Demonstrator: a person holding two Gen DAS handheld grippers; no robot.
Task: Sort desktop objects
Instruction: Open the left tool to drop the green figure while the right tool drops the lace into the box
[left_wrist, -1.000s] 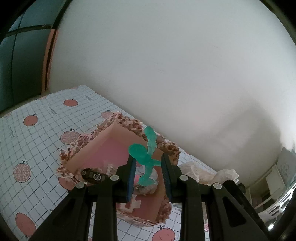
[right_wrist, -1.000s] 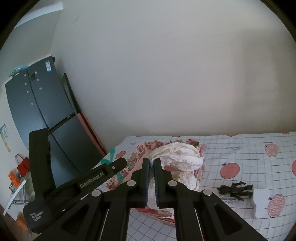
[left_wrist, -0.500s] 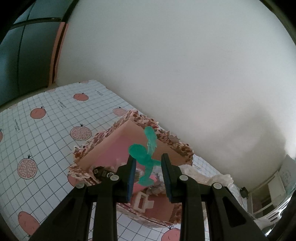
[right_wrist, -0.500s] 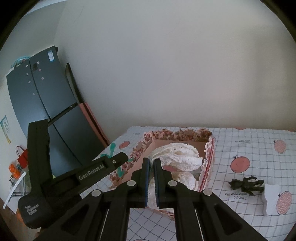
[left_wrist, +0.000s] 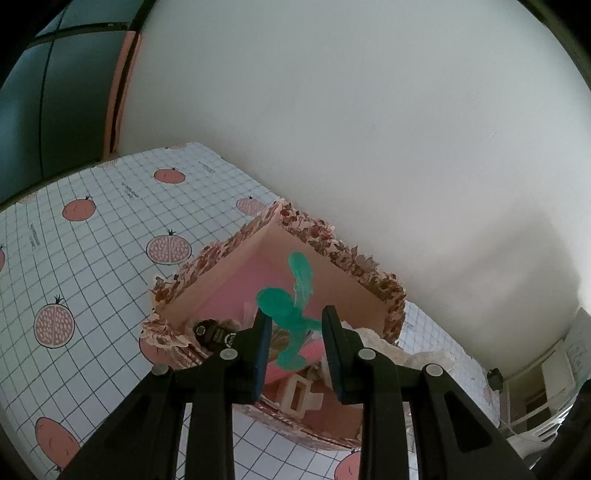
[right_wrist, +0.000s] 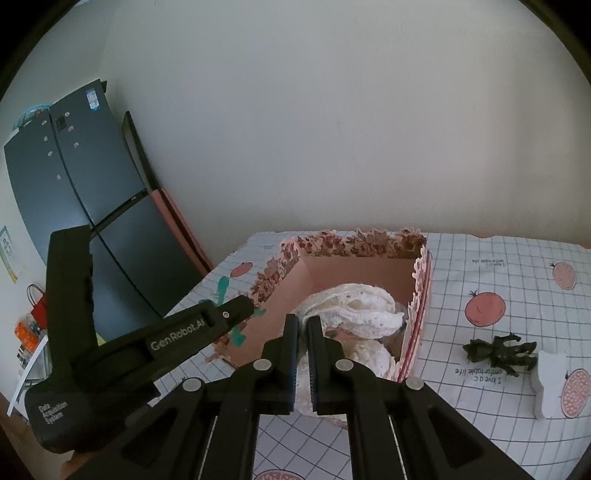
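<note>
Box (left_wrist: 236, 254) contents half hidden behind my fingers; dark round thing (left_wrist: 208, 329) at near wall unclear. My left gripper (left_wrist: 295, 332) clamps green figure (left_wrist: 291, 314) above box interior. My right gripper (right_wrist: 303, 328) clenched, empty, before white lace cloth (right_wrist: 354, 310) in box. Dark figurine (right_wrist: 498, 350), white block (right_wrist: 550, 387) on fruit-print gridded tablecloth (left_wrist: 92, 258). Pale wall, dark fridge (right_wrist: 74, 184) behind.
</note>
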